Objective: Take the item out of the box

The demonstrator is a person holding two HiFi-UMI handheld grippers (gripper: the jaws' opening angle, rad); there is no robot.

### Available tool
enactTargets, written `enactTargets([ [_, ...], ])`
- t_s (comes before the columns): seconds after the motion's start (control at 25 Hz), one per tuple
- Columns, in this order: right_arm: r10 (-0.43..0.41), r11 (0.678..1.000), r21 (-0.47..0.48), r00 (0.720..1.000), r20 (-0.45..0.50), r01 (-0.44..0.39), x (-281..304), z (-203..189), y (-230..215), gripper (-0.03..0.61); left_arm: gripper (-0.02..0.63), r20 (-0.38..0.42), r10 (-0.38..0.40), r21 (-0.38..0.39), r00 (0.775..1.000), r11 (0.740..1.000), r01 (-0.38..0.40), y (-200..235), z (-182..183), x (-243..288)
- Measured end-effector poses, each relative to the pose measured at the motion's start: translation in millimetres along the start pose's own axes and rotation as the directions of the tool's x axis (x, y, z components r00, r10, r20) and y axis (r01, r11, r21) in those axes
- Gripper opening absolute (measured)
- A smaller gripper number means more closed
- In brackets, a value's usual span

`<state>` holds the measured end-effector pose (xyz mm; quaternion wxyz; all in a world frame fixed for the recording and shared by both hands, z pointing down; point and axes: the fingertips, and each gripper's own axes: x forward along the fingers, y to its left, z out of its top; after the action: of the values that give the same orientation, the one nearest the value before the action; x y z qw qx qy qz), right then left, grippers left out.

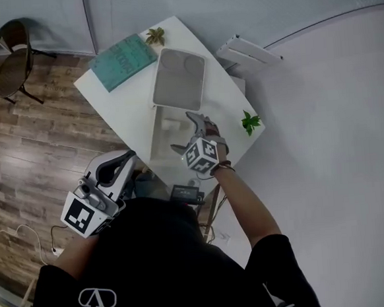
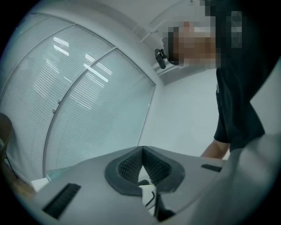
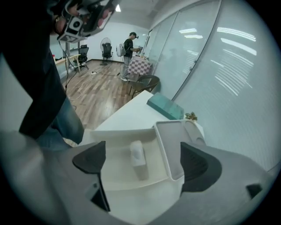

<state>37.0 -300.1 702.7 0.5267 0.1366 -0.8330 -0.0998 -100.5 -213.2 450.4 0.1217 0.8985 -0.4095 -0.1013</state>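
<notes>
A: Head view: white worktop, open box, its lid lying just beyond it, teal book at the far left corner. The box contents are hard to make out from up here.

B: Right gripper view settles it. One small white item lies inside the box, clear of the walls. The right tongs are spread wide above it, pads touching nothing.

A: And the left tongs?

B: Held low, off the worktop's near edge. Left gripper view shows only window blinds and wall; there the left tongs are pressed together, pads meeting at the tips.

A: Any writing?

B: The book cover print is unreadable. The shirt bears a white emblem, no letters.
</notes>
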Motion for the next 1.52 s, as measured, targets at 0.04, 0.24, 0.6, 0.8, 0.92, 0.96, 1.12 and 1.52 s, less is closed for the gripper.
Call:
enactTargets([
  [0.04, 0.021, 1.000, -0.012, 1.000, -0.019, -0.021, 11, -4, 3, 0.534, 0.005, 0.000, 0.010, -0.002, 1.000, 1.000, -0.010, 1, -2, -4],
  [0.24, 0.101, 0.992, -0.061, 0.990, -0.099, -0.107, 51, -18, 19, 0.507, 0.005, 0.003, 0.049, -0.006, 0.999, 0.999, -0.049, 2, -8, -19],
  [0.6, 0.196, 0.970, -0.088, 0.946, -0.259, -0.225, 99, -43, 32, 0.443, 0.005, -0.008, 0.072, -0.011, 0.997, 0.997, -0.072, -6, -15, -31],
  [0.8, 0.230, 0.959, -0.085, 0.915, -0.332, -0.271, 112, -51, 35, 0.391, 0.005, -0.027, 0.093, -0.013, 0.995, 0.996, -0.094, -8, -19, -42],
  [0.92, 0.234, 0.956, -0.081, 0.901, -0.365, -0.281, 117, -56, 36, 0.320, 0.005, -0.029, 0.113, -0.010, 0.993, 0.994, -0.113, -5, -20, -49],
  [0.96, 0.238, 0.955, -0.076, 0.896, -0.376, -0.286, 118, -59, 36, 0.310, 0.005, -0.028, 0.117, -0.007, 0.993, 0.993, -0.117, -5, -20, -50],
  [1.12, 0.265, 0.950, -0.051, 0.879, -0.396, -0.309, 120, -63, 40, 0.256, 0.005, -0.029, 0.121, -0.007, 0.992, 0.993, -0.121, -6, -21, -51],
  [1.52, 0.242, 0.963, -0.027, 0.906, -0.348, -0.268, 98, -46, 36, 0.183, 0.005, 0.002, 0.106, 0.001, 0.994, 0.994, -0.106, -8, -8, -45],
])
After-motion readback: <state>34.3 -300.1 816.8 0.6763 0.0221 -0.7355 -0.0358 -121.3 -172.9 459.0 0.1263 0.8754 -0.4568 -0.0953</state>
